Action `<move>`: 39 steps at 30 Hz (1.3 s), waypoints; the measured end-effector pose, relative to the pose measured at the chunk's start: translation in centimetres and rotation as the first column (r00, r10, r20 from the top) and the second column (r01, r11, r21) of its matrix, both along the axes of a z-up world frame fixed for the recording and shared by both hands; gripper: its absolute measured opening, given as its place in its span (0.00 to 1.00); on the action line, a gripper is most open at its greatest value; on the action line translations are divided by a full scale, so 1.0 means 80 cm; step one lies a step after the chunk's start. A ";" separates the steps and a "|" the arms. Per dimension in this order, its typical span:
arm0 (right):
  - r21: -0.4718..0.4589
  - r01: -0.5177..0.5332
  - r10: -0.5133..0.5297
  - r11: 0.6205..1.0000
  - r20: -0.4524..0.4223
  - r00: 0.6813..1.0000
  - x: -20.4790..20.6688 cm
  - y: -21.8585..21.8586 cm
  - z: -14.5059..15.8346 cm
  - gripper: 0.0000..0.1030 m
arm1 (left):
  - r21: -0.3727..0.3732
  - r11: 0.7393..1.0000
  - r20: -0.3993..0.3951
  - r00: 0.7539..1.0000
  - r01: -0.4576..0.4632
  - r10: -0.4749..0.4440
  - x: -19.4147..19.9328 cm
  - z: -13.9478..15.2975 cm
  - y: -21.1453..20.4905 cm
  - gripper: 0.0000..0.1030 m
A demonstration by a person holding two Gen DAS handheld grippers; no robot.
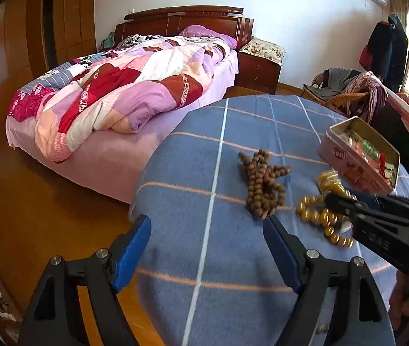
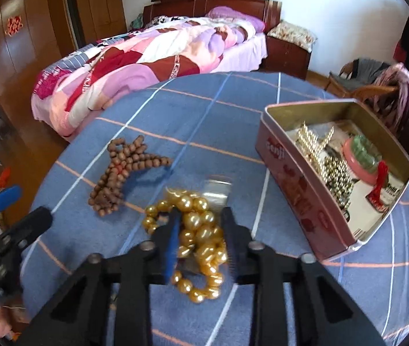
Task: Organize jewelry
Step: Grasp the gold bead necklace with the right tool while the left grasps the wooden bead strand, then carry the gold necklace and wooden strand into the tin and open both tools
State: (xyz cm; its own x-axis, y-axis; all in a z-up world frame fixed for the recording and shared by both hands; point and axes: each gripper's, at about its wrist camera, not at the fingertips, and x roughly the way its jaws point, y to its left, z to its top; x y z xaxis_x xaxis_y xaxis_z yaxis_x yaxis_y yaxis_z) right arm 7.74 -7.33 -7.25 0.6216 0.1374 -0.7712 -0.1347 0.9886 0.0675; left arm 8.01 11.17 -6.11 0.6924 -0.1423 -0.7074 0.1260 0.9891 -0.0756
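A heap of gold beads [image 2: 198, 230] lies on the blue checked cloth [image 2: 204, 109] of a round table. My right gripper [image 2: 201, 213] is shut on the heap, with a pad pressed against each side of it. The same gripper [image 1: 334, 201] reaches in from the right over the gold beads [image 1: 317, 216] in the left wrist view. A string of brown wooden beads [image 1: 262, 184] [image 2: 126, 170] lies bunched to their left. My left gripper [image 1: 206, 225] hovers open and empty just short of the brown beads. A pink tin [image 2: 296, 184] [image 1: 357, 170] stands open at the right, holding several pieces of jewelry.
A small clear plastic bag [image 2: 219, 186] lies behind the gold beads. The table's rounded edge drops to a wooden floor [image 1: 46, 201] on the left. A bed with a patchwork quilt [image 1: 118, 86] stands beyond, and a wicker chair with clothes [image 1: 348, 92] at the far right.
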 end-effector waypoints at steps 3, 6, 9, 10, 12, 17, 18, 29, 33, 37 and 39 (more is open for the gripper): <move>0.069 0.015 -0.016 0.998 0.015 1.000 -0.013 -0.017 0.013 0.22 | -0.017 1.000 0.009 1.000 0.019 -0.019 0.011 0.005 -0.010 0.78; 0.120 0.017 -0.023 0.993 0.049 0.999 -0.028 -0.027 0.028 0.22 | -0.019 0.999 0.001 0.999 0.040 -0.040 0.028 0.006 -0.024 0.78; 0.181 0.028 -0.044 0.983 0.087 0.995 -0.044 -0.041 0.046 0.22 | -0.040 0.998 -0.024 0.998 0.050 -0.051 0.049 0.002 -0.038 0.78; 0.222 0.023 -0.046 0.975 0.096 0.994 -0.049 -0.050 0.051 0.22 | -0.046 0.997 -0.035 0.998 0.054 -0.055 0.054 0.000 -0.042 0.78; 0.267 0.021 -0.053 0.963 0.115 0.992 -0.054 -0.061 0.059 0.22 | -0.051 0.997 -0.062 0.996 0.054 -0.057 0.067 -0.007 -0.053 0.78; 0.305 0.091 -0.136 0.948 0.129 0.982 -0.062 -0.094 0.072 0.22 | -0.012 0.999 -0.107 0.993 0.044 -0.045 0.083 -0.025 -0.069 0.77; 0.315 0.106 -0.153 0.943 0.127 0.980 -0.063 -0.101 0.073 0.22 | 0.005 0.998 -0.107 0.993 0.055 -0.054 0.082 -0.026 -0.074 0.76; 0.322 0.143 -0.185 0.936 0.102 0.977 -0.064 -0.107 0.062 0.22 | 0.025 0.994 -0.120 0.988 0.105 -0.101 0.080 -0.025 -0.088 0.20; 0.319 0.136 -0.180 0.938 0.111 0.977 -0.070 -0.106 0.064 0.22 | 0.015 0.993 -0.078 0.990 0.117 -0.115 0.070 -0.015 -0.091 0.20; 0.314 0.141 -0.191 0.939 0.134 0.972 -0.079 -0.110 0.074 0.22 | 0.033 0.990 -0.029 0.990 0.136 -0.135 0.048 0.002 -0.101 0.20; 0.314 0.147 -0.201 0.938 0.145 0.969 -0.083 -0.112 0.077 0.22 | 0.031 0.989 -0.009 0.989 0.146 -0.146 0.039 0.011 -0.105 0.20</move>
